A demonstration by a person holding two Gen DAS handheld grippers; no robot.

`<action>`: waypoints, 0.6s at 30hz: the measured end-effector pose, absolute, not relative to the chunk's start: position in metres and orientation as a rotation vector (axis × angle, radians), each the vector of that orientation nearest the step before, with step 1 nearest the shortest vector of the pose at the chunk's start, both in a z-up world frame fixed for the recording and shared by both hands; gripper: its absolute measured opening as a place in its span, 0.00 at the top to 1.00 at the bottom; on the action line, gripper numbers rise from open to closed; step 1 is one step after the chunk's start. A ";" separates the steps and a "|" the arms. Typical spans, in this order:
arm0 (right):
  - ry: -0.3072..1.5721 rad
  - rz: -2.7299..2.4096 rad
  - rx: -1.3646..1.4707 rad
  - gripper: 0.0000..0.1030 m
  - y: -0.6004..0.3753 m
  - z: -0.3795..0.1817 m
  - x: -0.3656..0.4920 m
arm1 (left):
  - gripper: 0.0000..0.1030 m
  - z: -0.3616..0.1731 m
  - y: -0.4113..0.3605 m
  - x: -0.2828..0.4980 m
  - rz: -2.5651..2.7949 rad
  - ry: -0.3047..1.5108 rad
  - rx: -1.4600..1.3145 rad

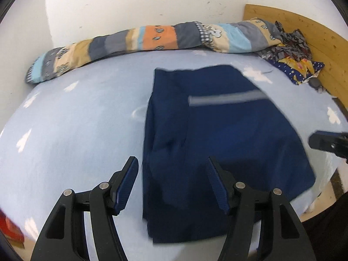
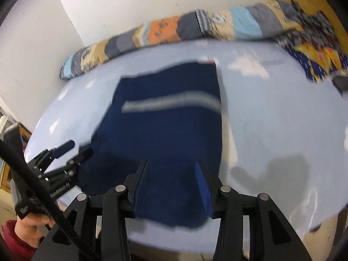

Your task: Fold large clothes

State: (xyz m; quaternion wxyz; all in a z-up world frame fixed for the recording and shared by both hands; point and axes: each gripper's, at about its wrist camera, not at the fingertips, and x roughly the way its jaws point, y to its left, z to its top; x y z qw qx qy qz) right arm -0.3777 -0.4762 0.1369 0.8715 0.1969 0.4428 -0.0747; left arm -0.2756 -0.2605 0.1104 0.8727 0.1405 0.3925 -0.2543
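1. Garment [image 1: 217,143]: I see a navy piece with a pale stripe lying partly folded on the light blue bed sheet [image 1: 76,130], left portion doubled over the middle. I judge it is laid flat there so edges can be matched for another fold.
2. Bedding, a patchwork quilt [image 1: 152,37] rolled against the wall, and a crumpled patterned cloth [image 1: 291,58] by the wooden headboard [image 1: 315,32], sit well apart from the garment, likely pushed aside to leave working room.
3. My left gripper [image 1: 171,184] hangs over the garment's near left edge, jaws well apart, nothing between the pads.
4. My right gripper [image 2: 171,187] is partly open above the near hem; both views are blurred, but the pads seem clear of cloth, so I judge it holds nothing.
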 end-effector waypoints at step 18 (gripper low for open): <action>1.043 -0.237 0.342 0.61 -0.451 0.084 -0.384 | 0.38 0.074 -0.240 -0.288 -0.499 0.820 0.297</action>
